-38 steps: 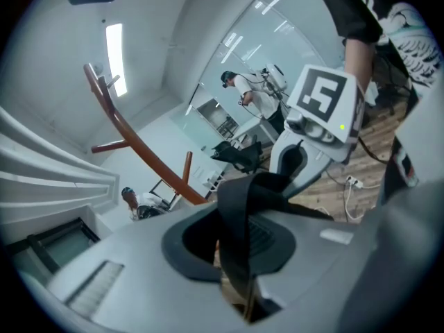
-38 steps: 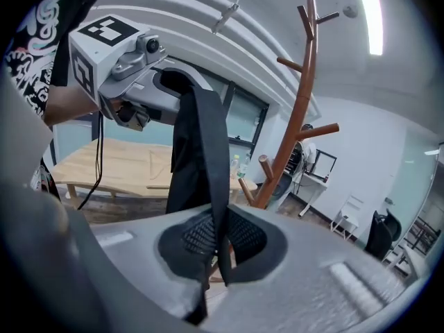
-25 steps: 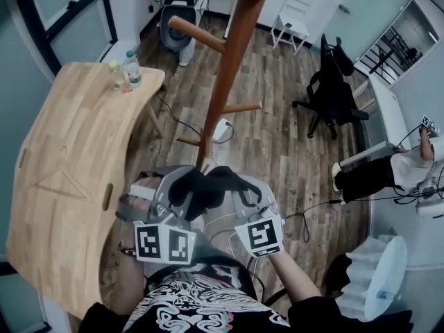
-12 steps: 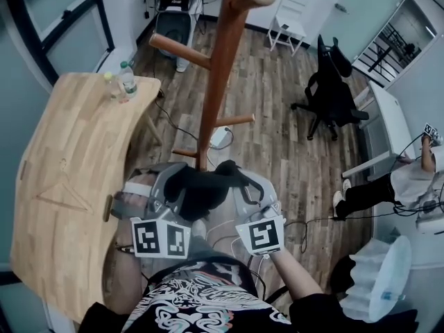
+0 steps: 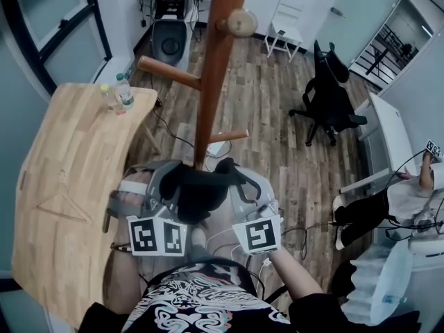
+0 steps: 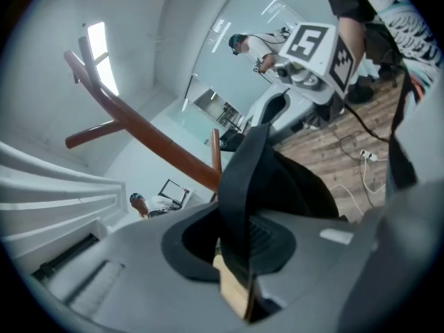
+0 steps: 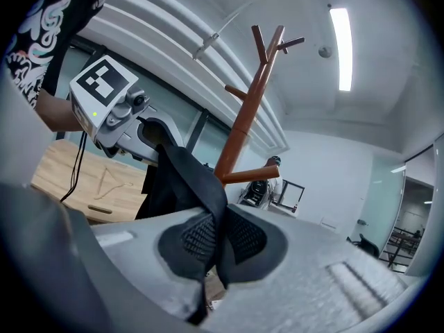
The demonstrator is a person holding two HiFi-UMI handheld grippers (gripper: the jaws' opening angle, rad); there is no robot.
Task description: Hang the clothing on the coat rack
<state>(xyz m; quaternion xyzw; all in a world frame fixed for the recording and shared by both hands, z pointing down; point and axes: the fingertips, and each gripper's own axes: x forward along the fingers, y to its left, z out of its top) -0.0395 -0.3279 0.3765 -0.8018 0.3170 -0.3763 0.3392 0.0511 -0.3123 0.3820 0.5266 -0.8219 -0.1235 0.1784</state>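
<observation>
one black garment (image 5: pixel 199 194) hangs bunched between two grippers, low beside the pole of the single wooden coat rack (image 5: pixel 215 68) and below its nearest peg; it rests on no peg. the left gripper (image 6: pixel 239 255) has its jaws pinched nearly together on a black strap of the garment, which runs up from between the pads. the right gripper (image 7: pixel 211 248) is likewise clamped on a black fold of the same cloth. each gripper carries one marker cube (image 5: pixel 156 236), so two cubes in all, their faces showing black-and-white square patterns but no letters. from the head view three pegs of the rack can be counted, one of them pointing its round end at the camera. to the left stands one wooden table (image 5: pixel 48 151) with two bottles (image 5: pixel 125 92) near its far corner, their labels too small to read, and one thin wire hanger (image 5: pixel 62 203) lying flat. further off are one black office chair (image 5: pixel 329 96), one white chair (image 5: pixel 284 26) and one person (image 5: pixel 388 200) at the right edge. the wearer's shirt (image 5: pixel 194 304) bears white swirls, with no readable words.
</observation>
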